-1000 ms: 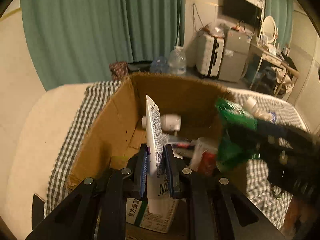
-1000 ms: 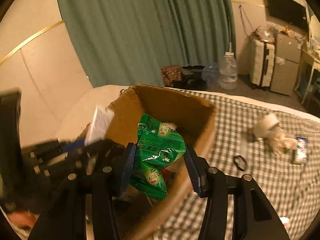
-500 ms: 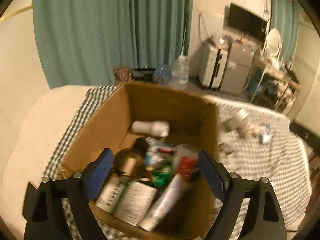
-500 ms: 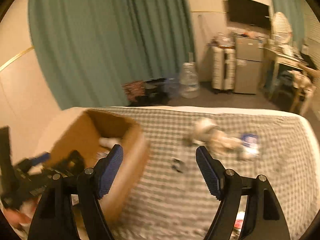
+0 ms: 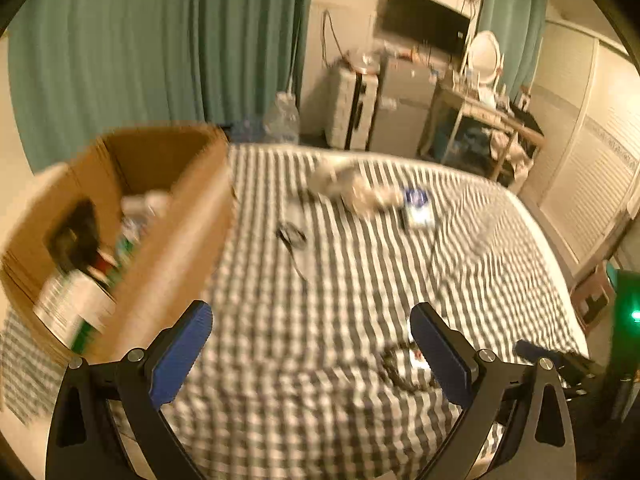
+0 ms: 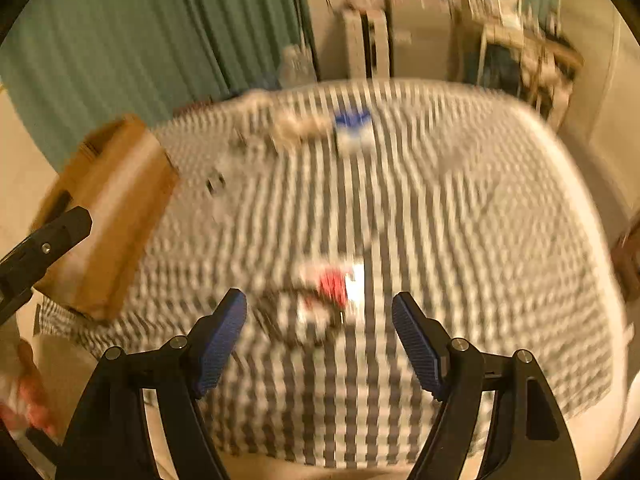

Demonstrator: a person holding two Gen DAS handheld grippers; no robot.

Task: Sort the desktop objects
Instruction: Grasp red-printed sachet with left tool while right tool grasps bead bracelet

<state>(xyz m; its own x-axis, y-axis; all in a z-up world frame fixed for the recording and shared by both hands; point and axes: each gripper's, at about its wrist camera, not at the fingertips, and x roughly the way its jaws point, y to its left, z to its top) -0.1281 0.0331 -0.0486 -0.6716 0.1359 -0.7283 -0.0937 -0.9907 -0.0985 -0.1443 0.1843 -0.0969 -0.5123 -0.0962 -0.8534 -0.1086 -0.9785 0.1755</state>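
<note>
Left wrist view: one cardboard box, left gripper opening, empty; right gripper spread, empty

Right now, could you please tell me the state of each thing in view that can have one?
Left gripper: jaws opening, nothing between.
Right gripper: jaws open, empty.
Cardboard box: open-topped, holding items.
Red-and-white packet: lying on checked cover, blurred.
Blue-and-white packet: lying flat.

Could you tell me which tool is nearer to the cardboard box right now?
Left. The left tool, empty with its jaws opening, hangs just right of the cardboard box. The right tool, open and empty, is further off over the checked cloth, above a blurred red-and-white item.
</note>
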